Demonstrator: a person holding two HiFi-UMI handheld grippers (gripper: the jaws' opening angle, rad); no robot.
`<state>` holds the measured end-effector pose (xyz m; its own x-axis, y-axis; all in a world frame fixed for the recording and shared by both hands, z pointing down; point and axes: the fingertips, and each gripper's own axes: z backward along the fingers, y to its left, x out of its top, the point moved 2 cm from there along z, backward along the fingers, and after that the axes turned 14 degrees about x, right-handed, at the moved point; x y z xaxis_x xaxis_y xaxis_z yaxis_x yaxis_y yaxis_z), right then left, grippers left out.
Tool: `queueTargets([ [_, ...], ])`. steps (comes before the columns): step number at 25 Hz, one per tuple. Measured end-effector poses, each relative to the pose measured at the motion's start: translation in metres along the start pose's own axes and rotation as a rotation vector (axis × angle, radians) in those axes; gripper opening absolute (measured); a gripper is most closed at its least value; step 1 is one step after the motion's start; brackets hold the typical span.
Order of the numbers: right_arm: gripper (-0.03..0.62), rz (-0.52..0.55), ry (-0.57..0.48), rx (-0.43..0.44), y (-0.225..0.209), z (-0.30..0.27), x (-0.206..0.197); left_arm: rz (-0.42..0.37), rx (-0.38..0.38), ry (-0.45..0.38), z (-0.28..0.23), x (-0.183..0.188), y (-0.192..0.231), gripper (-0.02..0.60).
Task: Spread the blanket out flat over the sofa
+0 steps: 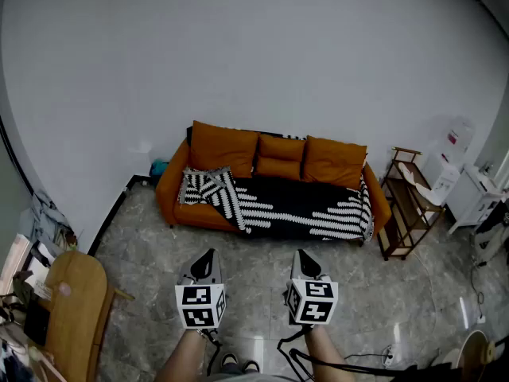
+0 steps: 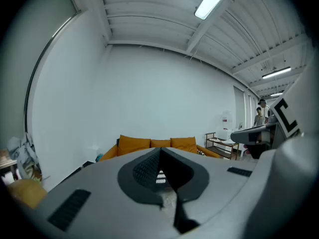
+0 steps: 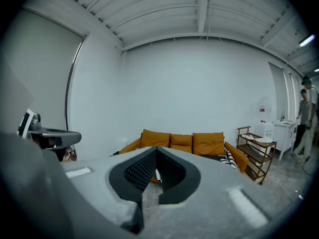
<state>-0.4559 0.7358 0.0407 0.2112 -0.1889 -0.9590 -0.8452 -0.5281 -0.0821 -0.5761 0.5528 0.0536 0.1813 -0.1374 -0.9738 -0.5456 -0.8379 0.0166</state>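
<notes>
Clenched empty: left gripper [image 1: 208, 255] and right gripper [image 1: 303, 255], side by side, aimed forward. Straight ahead, well apart: black-and-white blanket [image 1: 302, 207] on orange sofa [image 1: 238, 146], long axis left-right along the seat. Bunched and folded at the left end, nearer left gripper; flatter across the rest.

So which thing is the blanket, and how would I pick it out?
Look at the orange sofa against the white wall. The blanket lies along its seat, bunched up at the left end in the head view. It is the only black cloth with white zigzag stripes; the cushions behind it are plain orange.
</notes>
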Motion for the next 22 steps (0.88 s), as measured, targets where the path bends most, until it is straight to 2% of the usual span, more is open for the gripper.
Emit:
queueTargets([
  [22, 0.005, -0.069, 0.037, -0.023, -0.002, -0.066, -0.011, -0.026, 0.008, 0.025, -0.058, 0.0, 0.043, 0.005],
])
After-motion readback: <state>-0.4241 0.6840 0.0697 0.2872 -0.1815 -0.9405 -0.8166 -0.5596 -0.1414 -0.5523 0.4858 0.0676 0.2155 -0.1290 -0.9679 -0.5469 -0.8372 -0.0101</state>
